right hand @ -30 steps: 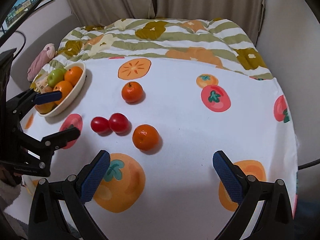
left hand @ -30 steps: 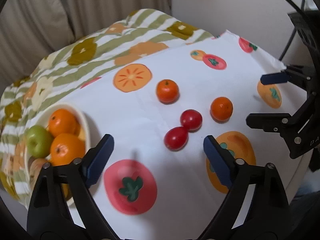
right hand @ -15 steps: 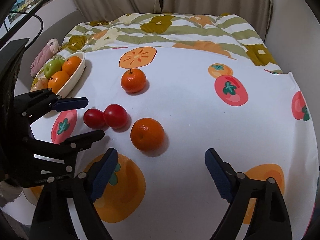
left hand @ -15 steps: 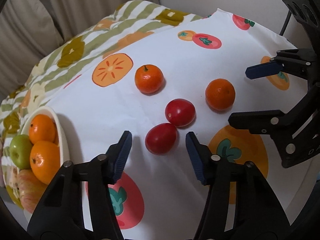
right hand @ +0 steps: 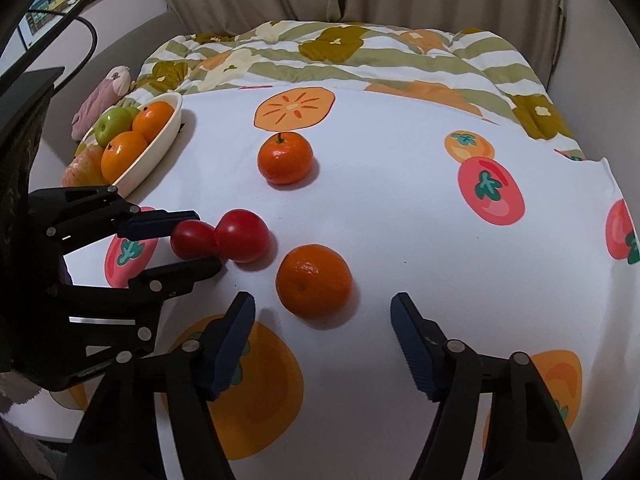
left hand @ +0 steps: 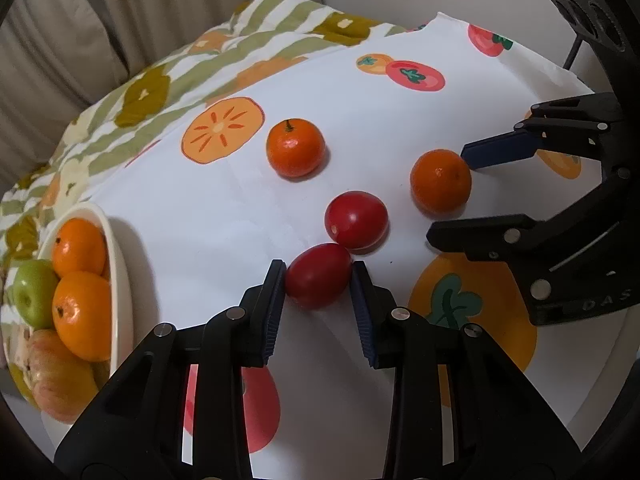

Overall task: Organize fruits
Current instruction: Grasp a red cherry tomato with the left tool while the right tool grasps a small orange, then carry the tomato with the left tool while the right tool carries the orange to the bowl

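Lowered left hand-held gripper (left hand: 319, 280) — on tomato (left hand: 318, 275)

Four loose fruits on the fruit-print cloth (right hand: 400, 208). Near red tomato (left hand: 318, 275): oval, glossy, lying on its side, touching the rounder far red tomato (left hand: 356, 219). Near orange (right hand: 314, 280): dimpled skin, just right of the tomatoes in the right wrist view. Far orange (right hand: 285, 157): short dark stem upright, beside a printed orange slice, well apart from the others. White oval bowl (right hand: 160, 142), at the cloth's left edge: holds two oranges (right hand: 138, 132), a green apple (right hand: 114, 125) and a reddish-yellow apple (right hand: 82, 166), heaped together.
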Demonstrator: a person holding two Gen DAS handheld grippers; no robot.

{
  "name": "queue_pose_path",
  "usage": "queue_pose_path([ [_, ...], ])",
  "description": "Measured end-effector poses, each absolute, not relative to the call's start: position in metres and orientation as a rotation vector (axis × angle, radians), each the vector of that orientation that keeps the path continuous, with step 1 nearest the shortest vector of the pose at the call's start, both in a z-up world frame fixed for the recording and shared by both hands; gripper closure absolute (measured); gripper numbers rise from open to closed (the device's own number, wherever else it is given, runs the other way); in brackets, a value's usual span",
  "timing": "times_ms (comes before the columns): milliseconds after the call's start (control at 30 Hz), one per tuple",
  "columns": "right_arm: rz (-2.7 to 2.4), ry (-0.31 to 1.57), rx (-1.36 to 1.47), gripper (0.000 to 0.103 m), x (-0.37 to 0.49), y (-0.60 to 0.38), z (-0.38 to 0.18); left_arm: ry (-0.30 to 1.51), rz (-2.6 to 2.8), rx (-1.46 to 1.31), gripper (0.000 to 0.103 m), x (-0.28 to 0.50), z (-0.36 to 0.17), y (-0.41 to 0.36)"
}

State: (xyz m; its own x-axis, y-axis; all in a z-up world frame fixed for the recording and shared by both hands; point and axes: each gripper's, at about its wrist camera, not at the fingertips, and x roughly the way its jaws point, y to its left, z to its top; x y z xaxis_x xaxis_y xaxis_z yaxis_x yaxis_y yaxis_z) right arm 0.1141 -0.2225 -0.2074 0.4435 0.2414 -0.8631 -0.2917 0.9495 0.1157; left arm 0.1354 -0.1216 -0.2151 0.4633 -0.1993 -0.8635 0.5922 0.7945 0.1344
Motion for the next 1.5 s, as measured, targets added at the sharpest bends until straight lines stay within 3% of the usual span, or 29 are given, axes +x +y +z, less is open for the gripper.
queue_pose_path([
  [300,0.340,1.042,-0.091,0.051,0.121,-0.220,-0.209,0.985,-0.463,0.442,0.066,0.134,-0.214,-0.115],
  [500,0.366,1.032,-0.098,0.068,0.123,-0.216,-0.207,0.994,-0.435,0.418,0.066,0.133,-0.212,-0.109],
  [1067,0.354,0.978,-0.115,0.068,0.119,-0.206,-0.163,0.923,-0.348,0.315,0.066,0.128,-0.158,-0.070],
  [1500,0.429,0.931,-0.135,0.068,0.134,-0.151,-0.121,0.881,-0.201,0.240,0.066,0.134,-0.110,0.008],
])
